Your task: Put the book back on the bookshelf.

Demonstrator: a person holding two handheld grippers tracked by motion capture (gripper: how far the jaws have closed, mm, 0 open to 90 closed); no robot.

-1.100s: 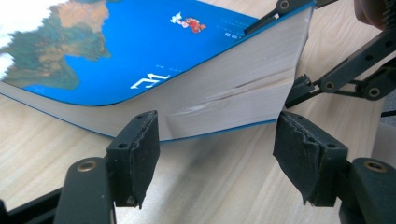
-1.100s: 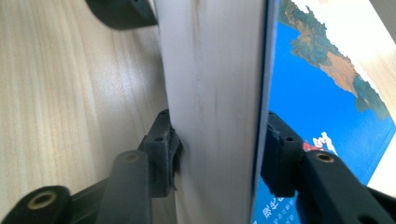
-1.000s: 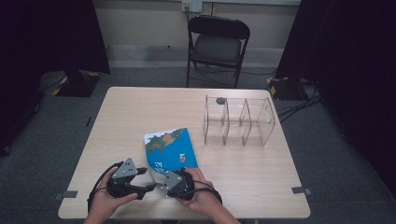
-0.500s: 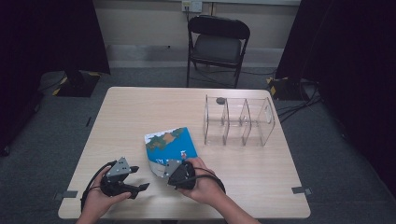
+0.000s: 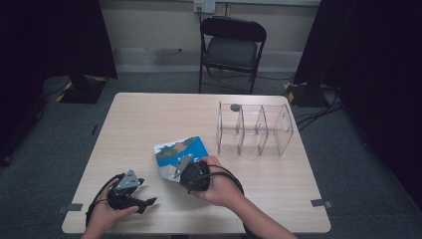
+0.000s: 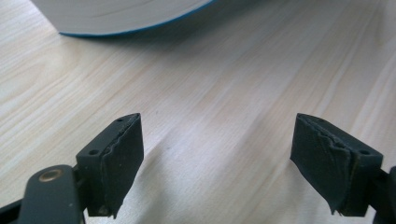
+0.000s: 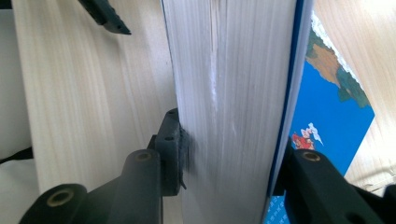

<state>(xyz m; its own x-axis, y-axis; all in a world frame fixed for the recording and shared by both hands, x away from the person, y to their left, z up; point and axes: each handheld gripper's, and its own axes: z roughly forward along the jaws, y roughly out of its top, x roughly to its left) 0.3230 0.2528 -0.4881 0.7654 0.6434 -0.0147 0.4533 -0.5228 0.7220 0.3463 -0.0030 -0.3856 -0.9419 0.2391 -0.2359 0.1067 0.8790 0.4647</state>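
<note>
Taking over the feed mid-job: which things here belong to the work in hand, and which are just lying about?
In the job:
- book, one edge lifted off the table
- right gripper, clamped on the book's page block
- left gripper, jaws just opening, nothing between them
- clear divided organizer, probably the destination

Lying about:
- folding chair
- small dark object at the organizer's far corner

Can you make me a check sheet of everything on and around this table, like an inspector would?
Surface: pale wooden table, bare grain under the left jaws.
Job's things: thick blue book, near edge lifted; clear divided rack standing apart, beyond it.
Clutter: small dark round thing at the rack's back corner; too small to tell what.
Grippers: right gripper clamped across the book's pages and cover; left gripper has just been opening, nothing between its jaws.
Cables: black cable loops from the left gripper.
Surroundings: folding chair, grey carpet, black curtains.
</note>
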